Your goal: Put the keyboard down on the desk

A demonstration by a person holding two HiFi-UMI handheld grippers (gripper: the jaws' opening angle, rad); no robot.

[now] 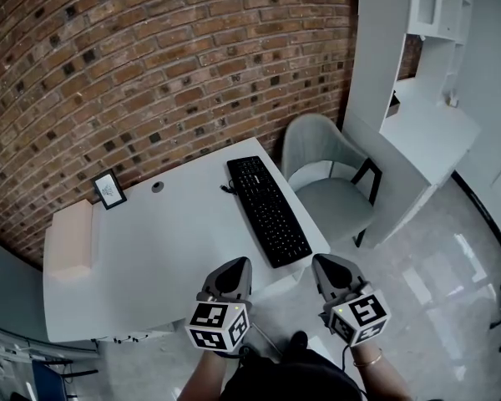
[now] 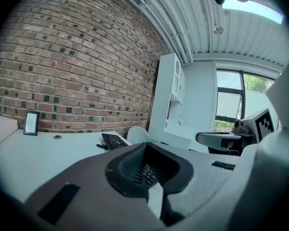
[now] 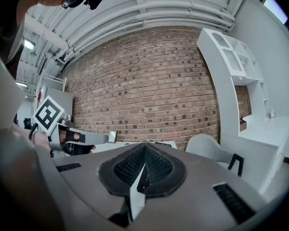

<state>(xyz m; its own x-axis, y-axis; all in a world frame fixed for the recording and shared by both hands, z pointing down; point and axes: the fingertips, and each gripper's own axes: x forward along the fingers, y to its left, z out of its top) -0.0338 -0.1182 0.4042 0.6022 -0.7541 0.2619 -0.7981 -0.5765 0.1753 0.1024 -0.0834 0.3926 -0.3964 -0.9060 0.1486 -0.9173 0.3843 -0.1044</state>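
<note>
Keyboard (image 1: 268, 211): flat on desk (image 1: 167, 249), keys up, along the right side w/ its near end by the front corner. Task looks done.
Edge: near end sits close to the rim, prob. not overhanging, though that's hard to tell from the head view.
Left gripper (image 1: 237, 267): jaws closed, empty, off the desk's front edge.
Right gripper (image 1: 325, 266): same — closed on nothing, just beyond the corner.
Tip: if nudging it inward, push both ends evenly and mind the cable (image 1: 226, 189) at the far end.
</note>
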